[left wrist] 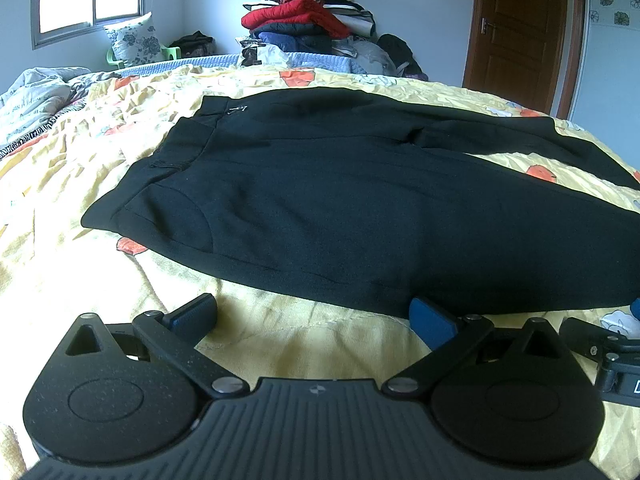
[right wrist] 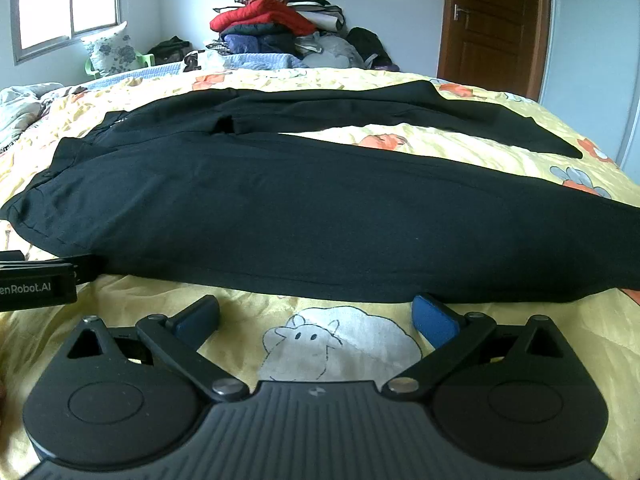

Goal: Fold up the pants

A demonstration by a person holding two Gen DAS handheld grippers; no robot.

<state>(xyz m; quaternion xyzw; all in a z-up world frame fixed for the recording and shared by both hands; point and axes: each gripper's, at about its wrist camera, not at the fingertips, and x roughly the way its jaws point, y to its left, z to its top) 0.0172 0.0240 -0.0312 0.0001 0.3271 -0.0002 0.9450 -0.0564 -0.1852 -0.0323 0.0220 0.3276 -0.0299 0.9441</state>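
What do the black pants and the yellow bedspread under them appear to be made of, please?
Black pants: probably a smooth woven or fine-knit fabric, matte, draping flat with few creases. Yellow bedspread: apparently thin quilted cotton, crinkled all over, printed with sheep and orange flowers; the fibre cannot be told for sure.
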